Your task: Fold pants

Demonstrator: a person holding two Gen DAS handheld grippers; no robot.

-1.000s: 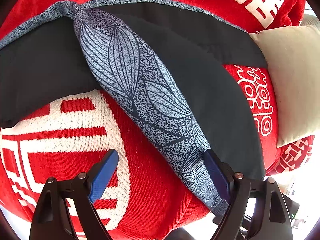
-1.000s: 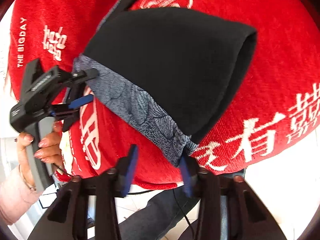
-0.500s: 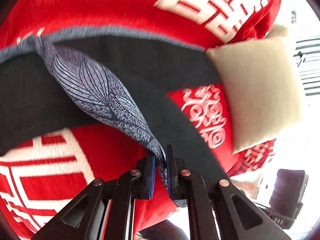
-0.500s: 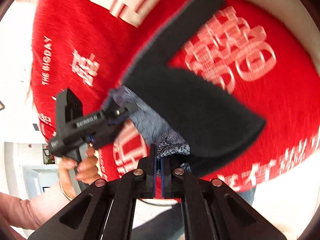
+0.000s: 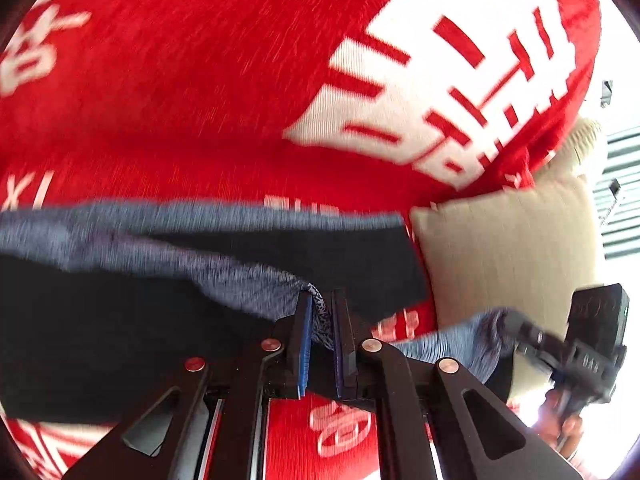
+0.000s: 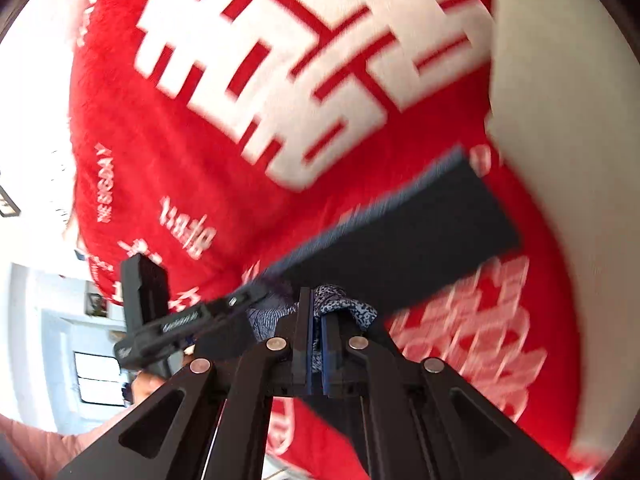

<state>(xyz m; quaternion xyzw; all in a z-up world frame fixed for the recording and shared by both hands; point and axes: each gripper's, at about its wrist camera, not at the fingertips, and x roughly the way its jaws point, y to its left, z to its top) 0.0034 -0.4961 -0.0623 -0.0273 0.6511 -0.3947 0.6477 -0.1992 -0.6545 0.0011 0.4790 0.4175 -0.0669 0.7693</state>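
The pants (image 5: 100, 320) are black with a blue-grey leaf-patterned waistband (image 5: 248, 288). They lie across a red blanket (image 5: 200, 80) with white characters. My left gripper (image 5: 321, 308) is shut on the patterned waistband. My right gripper (image 6: 318, 312) is shut on the other end of the waistband (image 6: 348, 306). A black pant leg (image 6: 420, 236) stretches away from the right gripper. The right gripper shows in the left wrist view (image 5: 532, 340), and the left gripper shows in the right wrist view (image 6: 236, 302). Both views are motion-blurred.
A beige cushion (image 5: 512, 264) lies at the right of the blanket, close to the pants' edge; it also shows in the right wrist view (image 6: 560, 120). The blanket's edge drops off at the left (image 6: 80, 160), with a bright room beyond.
Both grippers went from open around the waistband to shut on it. They have since lifted and carried the waistband forward over the blanket, towards the cushion side.
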